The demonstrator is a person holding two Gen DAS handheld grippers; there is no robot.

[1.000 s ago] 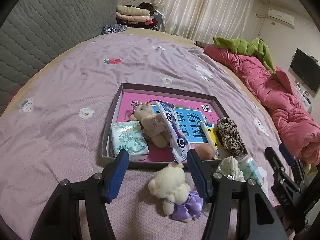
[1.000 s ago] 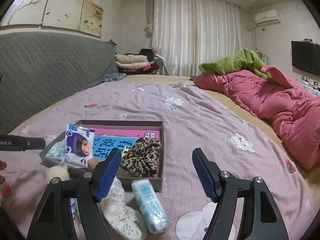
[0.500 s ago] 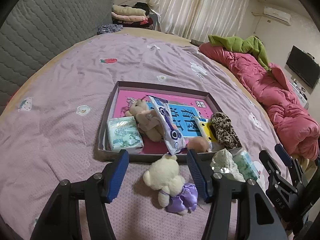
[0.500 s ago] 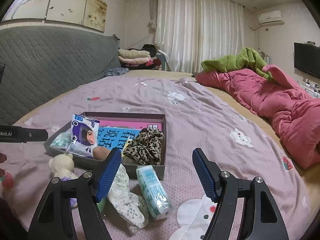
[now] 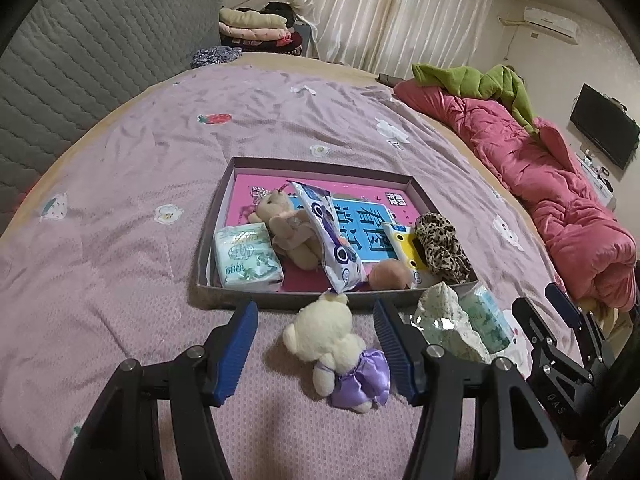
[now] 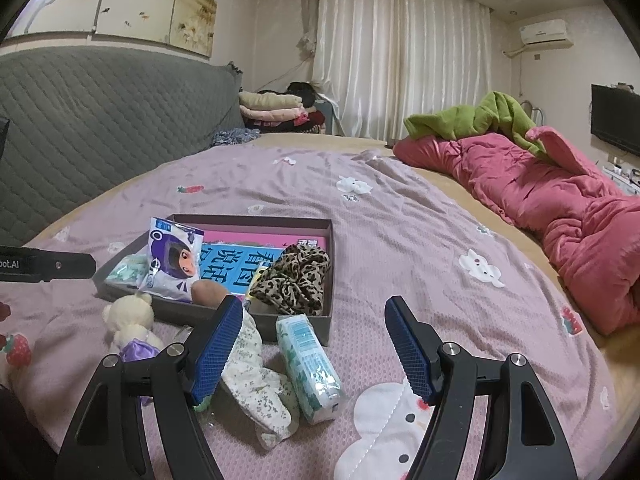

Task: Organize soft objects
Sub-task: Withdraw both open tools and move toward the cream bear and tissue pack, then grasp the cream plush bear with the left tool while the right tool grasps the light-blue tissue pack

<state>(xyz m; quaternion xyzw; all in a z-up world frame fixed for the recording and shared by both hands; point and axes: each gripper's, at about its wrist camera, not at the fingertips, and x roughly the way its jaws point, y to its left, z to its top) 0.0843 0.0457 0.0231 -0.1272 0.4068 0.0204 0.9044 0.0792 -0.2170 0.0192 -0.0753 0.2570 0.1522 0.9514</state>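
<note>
A shallow grey box (image 5: 216, 216) (image 6: 328, 248) on the purple bedspread holds a tissue pack (image 5: 246, 258), a tan bear (image 5: 286, 228), a snack packet (image 5: 328, 240) (image 6: 172, 260), a leopard scrunchie (image 5: 440, 248) (image 6: 296, 280) and a pink book. In front of the box lies a cream bear in a purple dress (image 5: 336, 348) (image 6: 130, 320). My left gripper (image 5: 314, 346) is open, its blue pads either side of this bear without touching it. My right gripper (image 6: 314, 350) is open above a green tissue pack (image 6: 310, 360) (image 5: 486, 320) and a floral cloth (image 6: 256, 380) (image 5: 440, 308).
A pink quilt (image 6: 560, 216) with a green garment (image 6: 480, 116) on it runs along the right side of the bed. A grey padded headboard (image 6: 100, 120) stands at the left, folded clothes (image 6: 272, 108) behind it. The other gripper's black body (image 5: 560, 344) is at the right edge.
Both views have pulled back slightly from the box, so the cream bear now lies fully between the left gripper's pads. Nothing was grasped or moved.
</note>
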